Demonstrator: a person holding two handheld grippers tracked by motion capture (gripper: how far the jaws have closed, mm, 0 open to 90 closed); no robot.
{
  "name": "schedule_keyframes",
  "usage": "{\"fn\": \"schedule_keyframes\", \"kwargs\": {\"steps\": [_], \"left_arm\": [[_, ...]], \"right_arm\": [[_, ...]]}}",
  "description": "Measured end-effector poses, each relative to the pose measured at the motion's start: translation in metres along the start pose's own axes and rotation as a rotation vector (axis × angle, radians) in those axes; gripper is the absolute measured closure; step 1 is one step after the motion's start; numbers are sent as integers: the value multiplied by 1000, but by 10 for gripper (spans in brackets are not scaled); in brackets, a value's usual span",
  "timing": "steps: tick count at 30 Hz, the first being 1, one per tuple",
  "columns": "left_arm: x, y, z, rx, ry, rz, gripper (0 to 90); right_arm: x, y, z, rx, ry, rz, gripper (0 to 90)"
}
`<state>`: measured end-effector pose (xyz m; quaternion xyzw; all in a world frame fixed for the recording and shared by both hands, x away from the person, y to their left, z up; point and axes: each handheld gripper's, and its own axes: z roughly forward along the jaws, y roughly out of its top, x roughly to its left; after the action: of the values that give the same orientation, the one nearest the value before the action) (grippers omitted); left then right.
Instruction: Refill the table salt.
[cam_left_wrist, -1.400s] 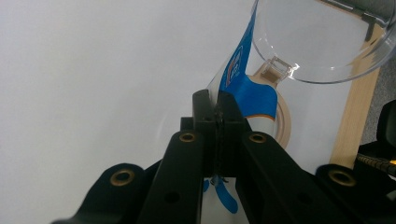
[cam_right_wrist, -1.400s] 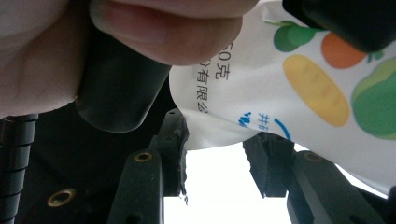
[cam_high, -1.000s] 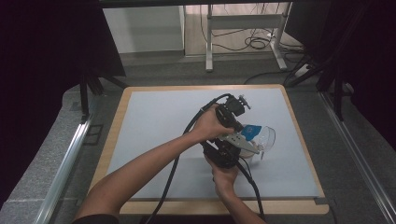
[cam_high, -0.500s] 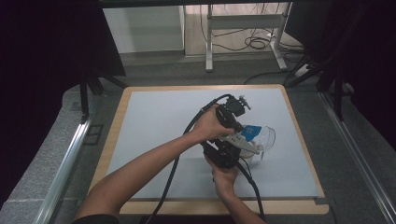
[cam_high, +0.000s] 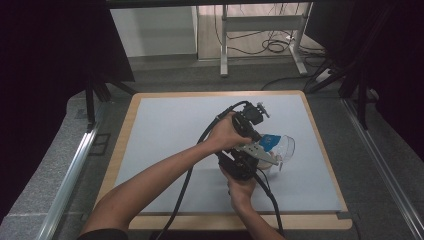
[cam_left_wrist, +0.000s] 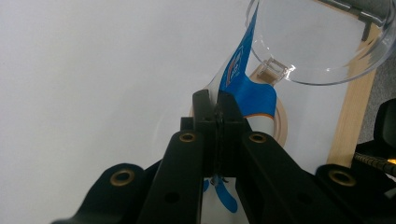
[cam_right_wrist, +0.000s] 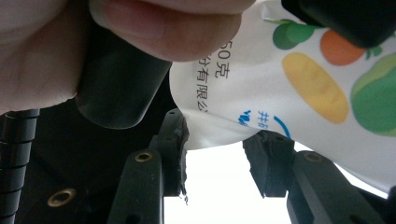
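The pouch (cam_left_wrist: 243, 77), white and blue with printed fruit, is held just above the counter (cam_high: 165, 135), its edge pinched in the clenched left tool (cam_left_wrist: 217, 108). Its lower corner is gripped between the right tool (cam_right_wrist: 215, 140) jaws. A clear bowl (cam_left_wrist: 322, 42) is seen just beside it.

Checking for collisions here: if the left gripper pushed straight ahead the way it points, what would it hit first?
Probably the clear plastic bowl; the left gripper, shut on the blue-and-white pouch, points toward its rim, though depth is unclear.

The white pouch (cam_right_wrist: 261, 93) has "50克" and "有限公" printed on it, plus fruit pictures; the blue characters are cut off.
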<state>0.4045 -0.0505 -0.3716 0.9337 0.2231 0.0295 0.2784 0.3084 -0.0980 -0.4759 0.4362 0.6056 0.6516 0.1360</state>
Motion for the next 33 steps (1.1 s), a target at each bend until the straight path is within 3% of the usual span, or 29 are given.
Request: {"fn": "schedule_keyframes", "kwargs": {"steps": [33], "left_arm": [[1,-2,1,-5,-3,-7,895]], "right_arm": [[0,-2,0,2,-1,-8,608]]}}
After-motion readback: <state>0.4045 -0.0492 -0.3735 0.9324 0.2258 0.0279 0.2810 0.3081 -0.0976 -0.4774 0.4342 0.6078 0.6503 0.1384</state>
